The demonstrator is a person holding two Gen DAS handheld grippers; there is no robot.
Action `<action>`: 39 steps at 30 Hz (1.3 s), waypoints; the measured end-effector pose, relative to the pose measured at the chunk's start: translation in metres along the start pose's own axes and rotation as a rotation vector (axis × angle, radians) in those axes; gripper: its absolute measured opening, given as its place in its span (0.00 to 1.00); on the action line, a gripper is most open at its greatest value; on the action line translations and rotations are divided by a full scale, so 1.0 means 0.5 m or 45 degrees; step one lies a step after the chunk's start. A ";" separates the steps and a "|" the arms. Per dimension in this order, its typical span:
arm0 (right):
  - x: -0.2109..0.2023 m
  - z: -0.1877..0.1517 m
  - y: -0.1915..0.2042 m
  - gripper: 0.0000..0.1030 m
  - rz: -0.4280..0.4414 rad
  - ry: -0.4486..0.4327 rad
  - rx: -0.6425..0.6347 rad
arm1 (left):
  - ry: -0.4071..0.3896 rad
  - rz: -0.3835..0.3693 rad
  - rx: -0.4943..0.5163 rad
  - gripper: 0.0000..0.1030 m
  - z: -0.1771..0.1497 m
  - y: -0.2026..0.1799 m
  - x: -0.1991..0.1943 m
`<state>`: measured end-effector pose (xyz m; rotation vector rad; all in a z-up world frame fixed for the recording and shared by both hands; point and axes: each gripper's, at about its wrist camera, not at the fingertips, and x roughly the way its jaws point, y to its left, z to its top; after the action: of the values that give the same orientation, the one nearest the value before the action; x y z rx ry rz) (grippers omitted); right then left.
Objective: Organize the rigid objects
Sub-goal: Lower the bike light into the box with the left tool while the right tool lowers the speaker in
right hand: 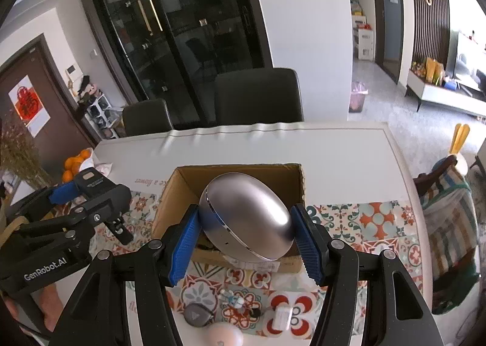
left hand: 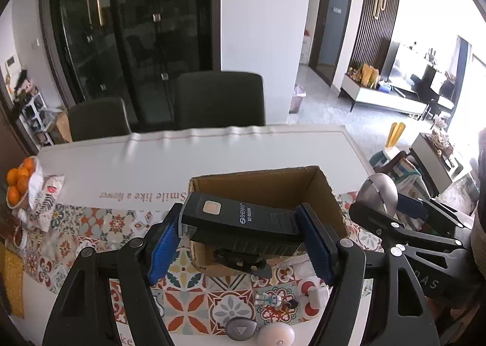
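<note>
Far left on the table (left hand: pixel 91 151), oranges (left hand: pixel 18 181) sit in a bowl. The left gripper (left hand: pixel 240 242) clamps a black device (left hand: pixel 240 224) over the near edge of the open box (left hand: pixel 273 188). To its right, the right gripper (right hand: pixel 246 239) clamps a silver egg-shaped case (right hand: pixel 249 218) above the same box. Small items lie near, on the patterned mat (left hand: pixel 100 224).
</note>
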<state>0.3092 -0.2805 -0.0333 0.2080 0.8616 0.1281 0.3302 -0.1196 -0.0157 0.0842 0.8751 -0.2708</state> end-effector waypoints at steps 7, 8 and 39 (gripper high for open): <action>0.043 0.025 -0.014 0.59 -0.029 0.041 0.014 | 0.124 -0.014 -0.003 0.72 0.015 0.000 0.075; 0.049 0.028 -0.016 0.59 -0.031 0.046 0.015 | 0.138 -0.010 -0.002 0.72 0.017 0.000 0.084; 0.156 0.043 0.016 0.61 -0.002 0.147 -0.018 | 0.126 0.199 -0.072 0.84 0.012 0.083 0.122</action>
<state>0.3760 -0.2601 -0.0754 0.1878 0.9754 0.1459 0.3830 -0.0928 -0.0605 0.1137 0.9685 -0.0958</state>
